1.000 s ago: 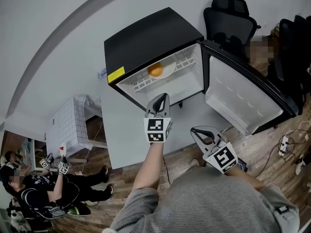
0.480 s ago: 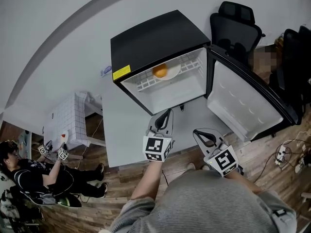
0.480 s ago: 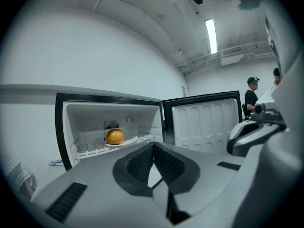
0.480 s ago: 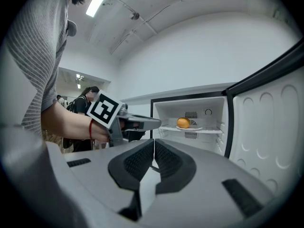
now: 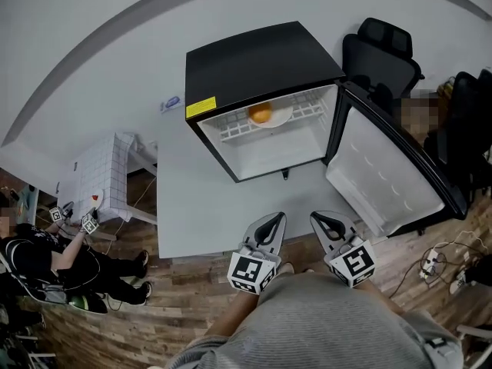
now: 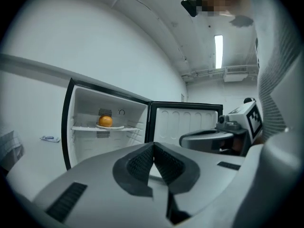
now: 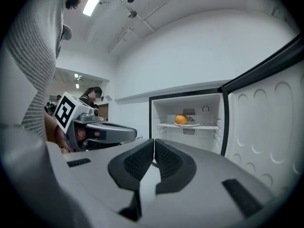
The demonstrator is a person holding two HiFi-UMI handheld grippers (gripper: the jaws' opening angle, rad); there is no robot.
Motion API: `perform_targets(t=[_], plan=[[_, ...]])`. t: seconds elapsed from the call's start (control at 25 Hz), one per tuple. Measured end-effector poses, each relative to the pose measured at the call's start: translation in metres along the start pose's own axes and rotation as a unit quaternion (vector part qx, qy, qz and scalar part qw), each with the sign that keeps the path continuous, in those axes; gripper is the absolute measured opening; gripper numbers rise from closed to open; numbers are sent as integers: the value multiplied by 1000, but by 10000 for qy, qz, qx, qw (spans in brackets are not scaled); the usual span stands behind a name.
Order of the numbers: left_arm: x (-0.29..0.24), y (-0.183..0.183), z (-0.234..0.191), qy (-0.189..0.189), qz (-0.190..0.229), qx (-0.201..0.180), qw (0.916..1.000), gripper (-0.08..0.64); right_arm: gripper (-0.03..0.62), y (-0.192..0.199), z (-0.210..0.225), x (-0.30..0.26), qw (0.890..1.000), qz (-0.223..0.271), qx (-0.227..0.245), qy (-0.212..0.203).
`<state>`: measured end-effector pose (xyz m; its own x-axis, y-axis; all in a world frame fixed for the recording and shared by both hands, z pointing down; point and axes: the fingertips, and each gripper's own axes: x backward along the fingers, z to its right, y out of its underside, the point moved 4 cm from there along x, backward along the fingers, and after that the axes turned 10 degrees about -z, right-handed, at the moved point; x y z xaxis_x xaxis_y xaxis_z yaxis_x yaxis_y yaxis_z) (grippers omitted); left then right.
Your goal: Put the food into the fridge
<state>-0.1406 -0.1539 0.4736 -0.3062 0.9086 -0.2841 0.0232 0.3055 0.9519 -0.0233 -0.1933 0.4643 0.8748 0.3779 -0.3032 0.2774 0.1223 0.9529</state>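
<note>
A small black fridge (image 5: 254, 60) stands open against the white wall, its door (image 5: 388, 179) swung out to the right. On its wire shelf an orange (image 5: 260, 113) rests on a white plate (image 5: 275, 118); the orange (image 6: 105, 121) also shows in the left gripper view, and the orange (image 7: 181, 119) in the right gripper view. My left gripper (image 5: 276, 219) is shut and empty, held close to my body, well back from the fridge. My right gripper (image 5: 324, 219) is beside it, also shut with nothing in it.
The fridge sits on a white platform (image 5: 192, 206) over a wood floor (image 5: 138, 321). A white tiled stand (image 5: 104, 187) is at the left, with a seated person (image 5: 46, 260) holding grippers near it. Black office chairs (image 5: 380, 52) stand right of the fridge, and cables (image 5: 438, 260) lie on the floor.
My left gripper has drawn back from in front of the fridge opening to beside my right gripper near my body. The right gripper has stayed put.
</note>
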Motion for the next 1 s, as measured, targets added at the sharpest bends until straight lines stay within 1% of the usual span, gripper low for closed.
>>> perform_targets(t=[0.08, 0.2, 0.4, 0.56, 0.68, 0.8, 1.0], plan=[[0, 2, 13, 158, 15, 79, 9998, 11, 14, 0, -1, 2, 10000, -72, 27, -34], [-1, 1, 23, 351, 90, -80, 9993, 11, 14, 1, -2, 2, 9999, -112, 5, -30], [8, -11, 27, 562, 221, -281, 9978, 11, 14, -7, -6, -6, 9999, -54, 84, 29], [18, -7, 19, 607, 219, -348, 9973, 11, 14, -12, -12, -16, 9998, -66, 116, 133], [26, 1, 9, 643, 201, -382, 9970, 11, 14, -15, -21, -24, 9997, 81, 155, 189], [31, 8, -3, 644, 193, -408, 9969, 11, 14, -11, -32, -33, 9996, 153, 165, 154], [38, 10, -16, 713, 253, -375, 9964, 11, 14, -11, -46, -38, 9995, 204, 147, 181]])
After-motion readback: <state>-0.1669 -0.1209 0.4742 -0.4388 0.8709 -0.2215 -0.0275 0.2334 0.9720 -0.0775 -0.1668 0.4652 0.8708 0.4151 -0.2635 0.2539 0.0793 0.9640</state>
